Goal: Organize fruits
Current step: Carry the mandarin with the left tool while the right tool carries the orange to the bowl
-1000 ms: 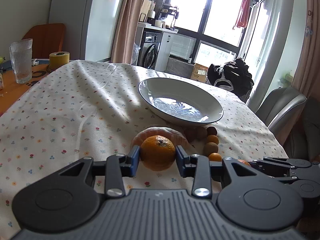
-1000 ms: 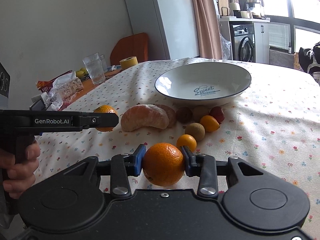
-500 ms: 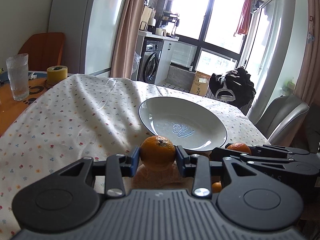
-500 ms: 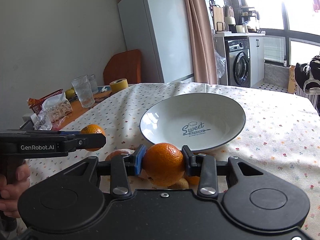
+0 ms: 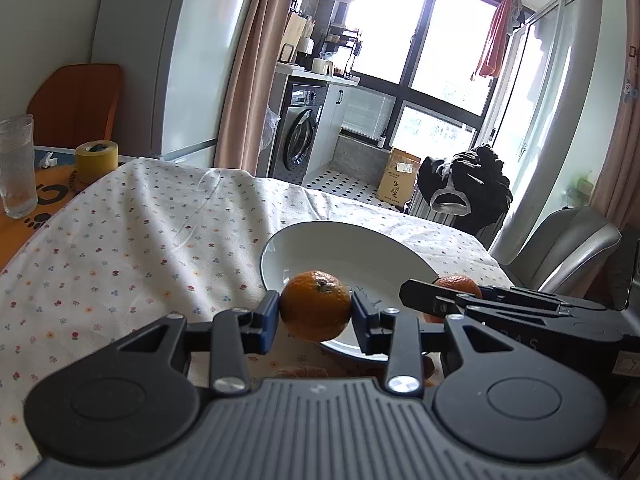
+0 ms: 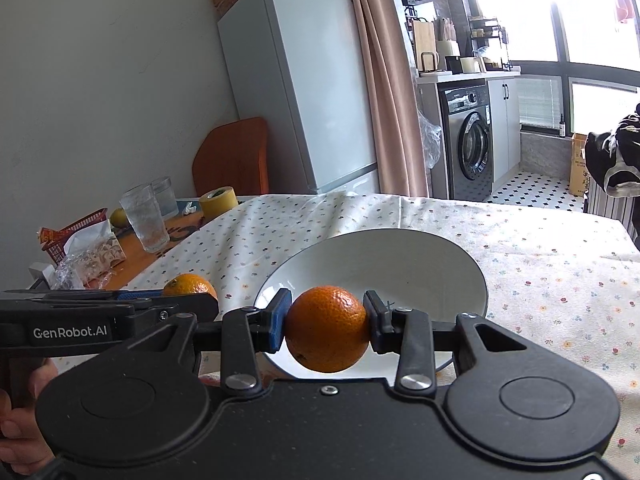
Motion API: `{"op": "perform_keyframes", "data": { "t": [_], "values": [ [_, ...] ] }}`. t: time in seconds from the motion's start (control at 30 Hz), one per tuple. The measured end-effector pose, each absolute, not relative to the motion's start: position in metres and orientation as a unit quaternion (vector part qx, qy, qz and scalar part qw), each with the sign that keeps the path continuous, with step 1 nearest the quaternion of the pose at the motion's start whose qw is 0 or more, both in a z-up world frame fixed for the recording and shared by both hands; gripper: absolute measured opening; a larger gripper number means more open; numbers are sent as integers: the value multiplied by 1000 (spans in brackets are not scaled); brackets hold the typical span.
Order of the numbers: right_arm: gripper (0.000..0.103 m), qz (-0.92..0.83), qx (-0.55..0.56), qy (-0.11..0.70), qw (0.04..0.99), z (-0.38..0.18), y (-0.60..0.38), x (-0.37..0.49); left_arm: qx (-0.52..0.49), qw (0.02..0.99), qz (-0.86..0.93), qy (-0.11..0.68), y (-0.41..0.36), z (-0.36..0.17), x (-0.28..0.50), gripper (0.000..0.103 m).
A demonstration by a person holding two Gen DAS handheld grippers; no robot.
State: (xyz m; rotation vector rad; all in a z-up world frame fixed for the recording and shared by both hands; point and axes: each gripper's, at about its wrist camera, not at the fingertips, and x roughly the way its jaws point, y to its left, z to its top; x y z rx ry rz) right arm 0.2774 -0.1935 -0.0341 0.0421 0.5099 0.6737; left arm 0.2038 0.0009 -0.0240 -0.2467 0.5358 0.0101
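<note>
You see a glossy white glazed bowl on matt flowered cloth; each orange has dimpled peel, gripped by matt black plastic.

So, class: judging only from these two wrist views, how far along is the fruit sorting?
Done: nothing yet; the white shallow bowl holds no fruit. In hand: the left gripper clamps a round orange mandarin and the right gripper clamps a second orange mandarin, both near the bowl's rim. Left: release both; a peeled orange fruit remains on the floral tablecloth.
</note>
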Motion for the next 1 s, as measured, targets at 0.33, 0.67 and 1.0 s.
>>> {"op": "perform_keyframes", "data": {
  "t": [0.33, 0.67, 1.0],
  "values": [
    [37, 322, 34, 254, 911, -49, -197, 310, -128, 950, 30, 282, -4, -36, 241, 37],
    [37, 295, 24, 249, 922, -71, -198, 320, -121, 945, 15, 305, -11, -51, 265, 37],
    [40, 289, 4, 277, 917, -84, -192, 323, -131, 938, 11, 320, -10, -61, 276, 37]
  ]
}}
